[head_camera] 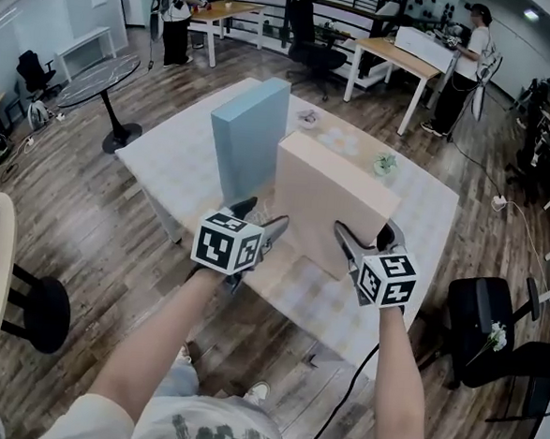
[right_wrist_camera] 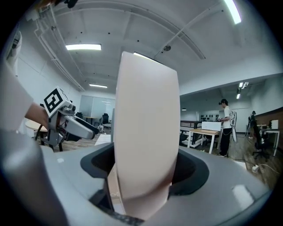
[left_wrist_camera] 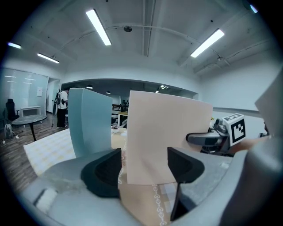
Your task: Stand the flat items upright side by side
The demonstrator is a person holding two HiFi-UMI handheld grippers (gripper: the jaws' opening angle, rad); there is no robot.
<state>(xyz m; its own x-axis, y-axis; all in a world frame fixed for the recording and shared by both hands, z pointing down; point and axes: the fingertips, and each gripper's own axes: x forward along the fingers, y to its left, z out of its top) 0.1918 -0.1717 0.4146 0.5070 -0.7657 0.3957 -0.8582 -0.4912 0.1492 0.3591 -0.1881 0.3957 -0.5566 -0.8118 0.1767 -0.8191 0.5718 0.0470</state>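
Table (head_camera: 167, 155) under a pale patterned cloth, seen from above.

- Blue slab (head_camera: 248, 142) stands upright on its edge, toward the far left part of the table top. It is free of both grippers.
- Beige slab (head_camera: 332, 204) also stands upright, just right of the blue one and nearer the front edge. In the left gripper view a narrow strip of room shows between blue slab (left_wrist_camera: 90, 119) and beige slab (left_wrist_camera: 168, 128), so they stand near each other but apart.
- Right gripper (head_camera: 363, 231) is at the beige slab's near right corner. In its own view the slab (right_wrist_camera: 146, 119) shows edge-on and fills the span between the jaws. The right gripper (right_wrist_camera: 146, 176) has its jaws wide, one on each broad face and close to it. No firm squeeze is evident.
- Left gripper (head_camera: 264, 218) is at the slab's near left corner, low over the cloth. In its own view the left gripper (left_wrist_camera: 143, 167) has its jaws well apart with nothing between them. The beige face stands just past the tips and reaches beyond the right-hand jaw.
- Each gripper shows in the other's view, at either end of the slab's near edge.
- Small bowl (head_camera: 307, 119) and little potted plant (head_camera: 385, 162) sit along the table's far side, behind the slabs.
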